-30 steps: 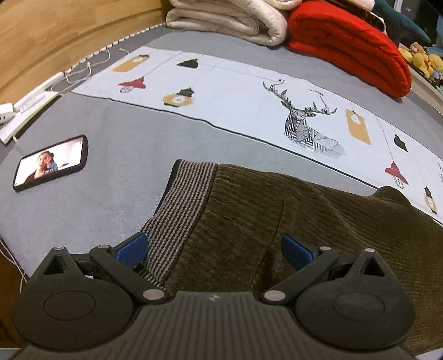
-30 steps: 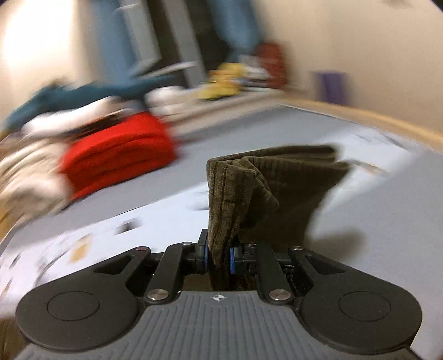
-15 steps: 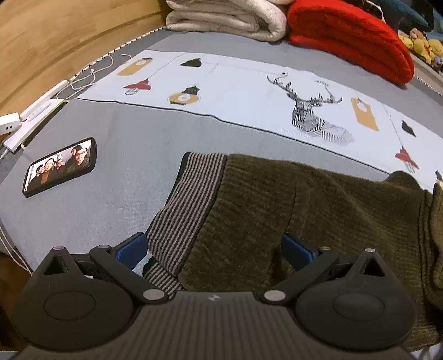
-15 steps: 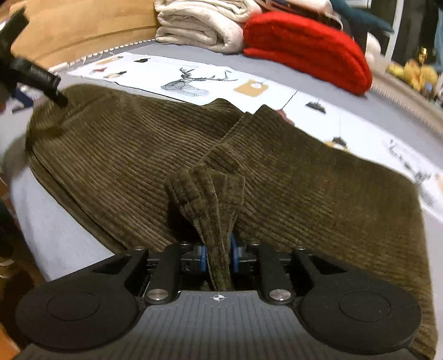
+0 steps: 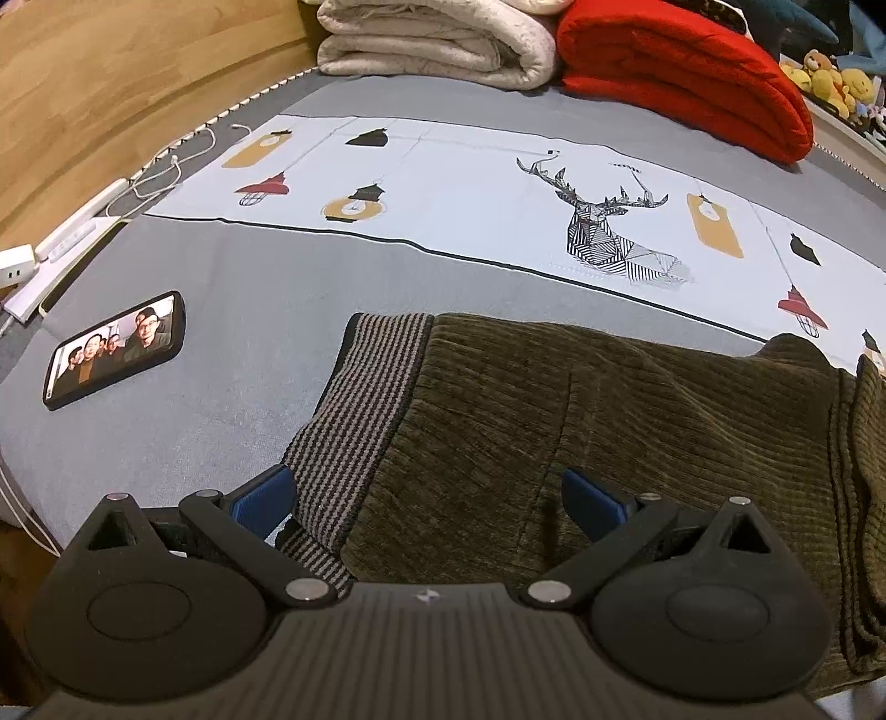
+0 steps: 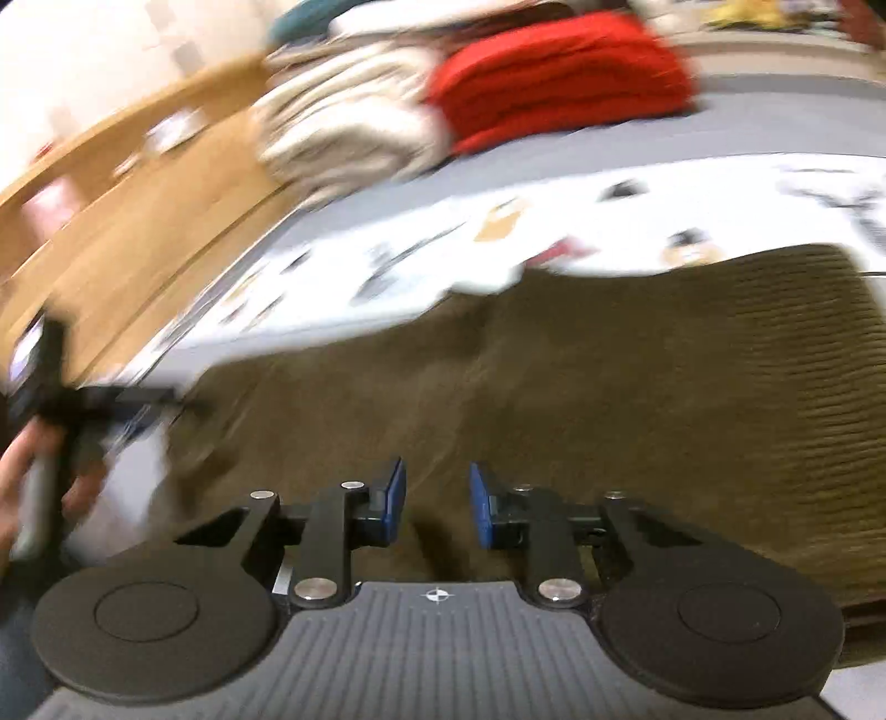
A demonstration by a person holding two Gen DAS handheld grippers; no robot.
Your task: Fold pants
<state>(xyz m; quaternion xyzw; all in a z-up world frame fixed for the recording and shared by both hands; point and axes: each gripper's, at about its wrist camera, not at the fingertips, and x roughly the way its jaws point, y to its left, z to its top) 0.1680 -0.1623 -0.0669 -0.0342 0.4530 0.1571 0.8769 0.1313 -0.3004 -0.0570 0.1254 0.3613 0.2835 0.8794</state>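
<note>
So counting it up: one pair of pants (image 5: 637,443), two grippers, one phone (image 5: 116,349), two folded blankets at the far end of the bed, one cream (image 5: 443,44) and one red (image 5: 681,77), plus a little heap of plush toys (image 5: 830,72) off in the corner. There's also a white cable (image 5: 160,177) and a power strip (image 5: 72,232) lying along the wooden edge.

The pants are sitting on the grey bed cover (image 5: 221,310), just in front of the white printed strip with the deer and lanterns (image 5: 498,194). They're dark olive corduroy, ribbed all over, with a striped grey-and-black knit waistband (image 5: 365,410) showing at the left end. They're looking folded over already, with a stacked edge at the right.

The left gripper (image 5: 426,498) is hovering over the waistband end with its blue pads spread wide, not pinching anything. The right gripper (image 6: 437,504) is over the cloth too, its jaws closing, nothing between them, and that view is pretty blurry. A hand (image 6: 27,471) is showing at its left edge.
</note>
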